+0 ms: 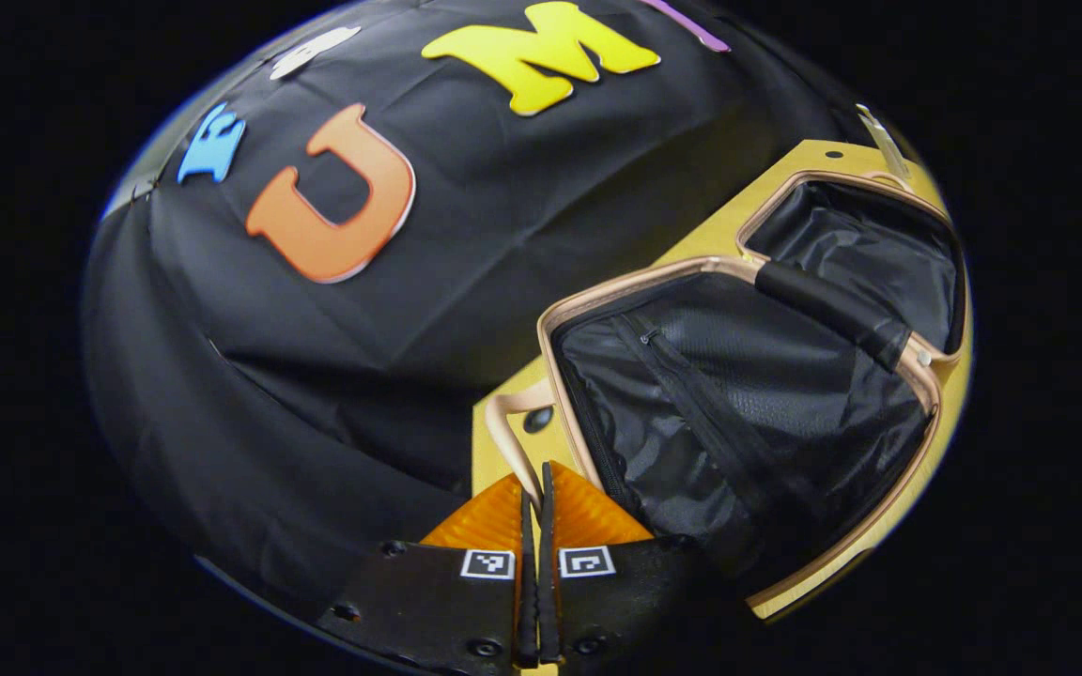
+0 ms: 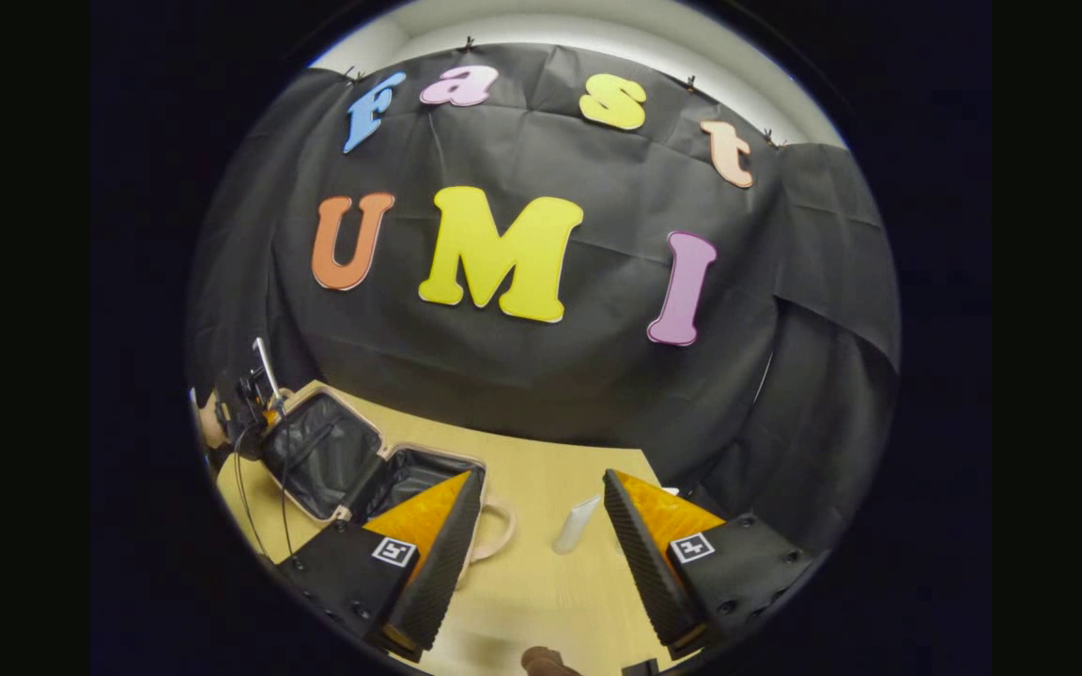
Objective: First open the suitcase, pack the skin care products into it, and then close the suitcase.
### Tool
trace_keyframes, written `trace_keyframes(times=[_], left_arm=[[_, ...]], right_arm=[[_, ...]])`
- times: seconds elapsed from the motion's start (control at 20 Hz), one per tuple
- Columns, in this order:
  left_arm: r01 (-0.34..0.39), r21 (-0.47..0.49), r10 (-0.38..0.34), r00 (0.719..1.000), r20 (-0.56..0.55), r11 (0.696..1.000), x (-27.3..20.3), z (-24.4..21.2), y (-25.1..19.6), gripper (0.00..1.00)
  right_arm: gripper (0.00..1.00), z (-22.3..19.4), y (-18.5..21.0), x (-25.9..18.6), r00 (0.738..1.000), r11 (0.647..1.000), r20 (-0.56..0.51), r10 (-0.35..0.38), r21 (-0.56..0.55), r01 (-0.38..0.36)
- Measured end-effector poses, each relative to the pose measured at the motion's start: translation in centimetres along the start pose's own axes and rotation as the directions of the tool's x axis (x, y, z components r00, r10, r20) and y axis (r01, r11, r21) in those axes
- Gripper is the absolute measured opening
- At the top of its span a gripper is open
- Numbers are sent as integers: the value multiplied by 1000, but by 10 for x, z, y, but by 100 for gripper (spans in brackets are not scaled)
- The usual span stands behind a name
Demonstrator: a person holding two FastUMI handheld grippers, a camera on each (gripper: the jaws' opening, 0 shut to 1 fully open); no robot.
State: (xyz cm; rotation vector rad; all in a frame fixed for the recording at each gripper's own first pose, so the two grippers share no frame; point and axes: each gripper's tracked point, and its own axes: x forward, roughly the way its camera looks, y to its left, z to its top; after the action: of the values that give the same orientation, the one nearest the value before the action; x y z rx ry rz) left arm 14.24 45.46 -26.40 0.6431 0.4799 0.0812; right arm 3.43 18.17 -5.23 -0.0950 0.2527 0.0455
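So the suitcase [image 2: 367,465] is lying flat open on the table [image 2: 541,469], black lining up. My left gripper [image 1: 533,512] is pinched together right at the suitcase handle [image 1: 508,422], can't tell if it's actually gripping it. Right gripper [image 2: 541,526] is spread wide, with a white tube [image 2: 576,524] standing just past the suitcase's handle side.

One open suitcase [image 2: 353,465], one white skin care tube [image 2: 576,524], one table [image 2: 541,582] — two grippers, left [image 1: 533,512] and right [image 2: 541,554].
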Motion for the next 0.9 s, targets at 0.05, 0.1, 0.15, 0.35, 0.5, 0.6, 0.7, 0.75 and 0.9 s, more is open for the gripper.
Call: trace_keyframes(times=[0.05,0.1,0.15,0.35,0.5,0.6,0.7,0.75,0.9], left_arm=[[15,-13,-15,1000,-5,1000,6,-8,-4,4],[20,-24,-20,1000,-14,1000,13,-14,-6,4],[28,-44,-28,999,-16,999,17,-22,-6,4],[63,-87,-68,997,-44,994,25,-45,-19,4],[57,-133,-60,998,-18,989,31,-38,-19,8],[-28,-139,26,1000,-14,990,29,-41,1,23],[-54,-150,49,998,-38,987,20,-44,7,57],[-62,-170,57,998,-33,984,14,-42,8,60],[-66,-309,48,997,-65,949,-16,-37,-7,95]], right_arm=[[79,-5,0,0,1000,1000,-19,-4,5,5],[80,-9,-1,-1,999,1000,-36,-9,11,10],[79,-15,-1,-1,998,1000,-53,-15,15,15],[79,-25,-6,-4,995,999,-97,-34,24,36],[79,-21,-13,-10,996,999,-81,-42,14,44],[79,-22,-15,-12,996,999,-81,-36,15,37],[79,-19,-18,-17,998,1000,-59,-25,17,26],[79,-16,-19,-19,999,1000,-42,-17,14,18],[79,-20,-24,-19,1000,1000,-21,6,-4,-6]])
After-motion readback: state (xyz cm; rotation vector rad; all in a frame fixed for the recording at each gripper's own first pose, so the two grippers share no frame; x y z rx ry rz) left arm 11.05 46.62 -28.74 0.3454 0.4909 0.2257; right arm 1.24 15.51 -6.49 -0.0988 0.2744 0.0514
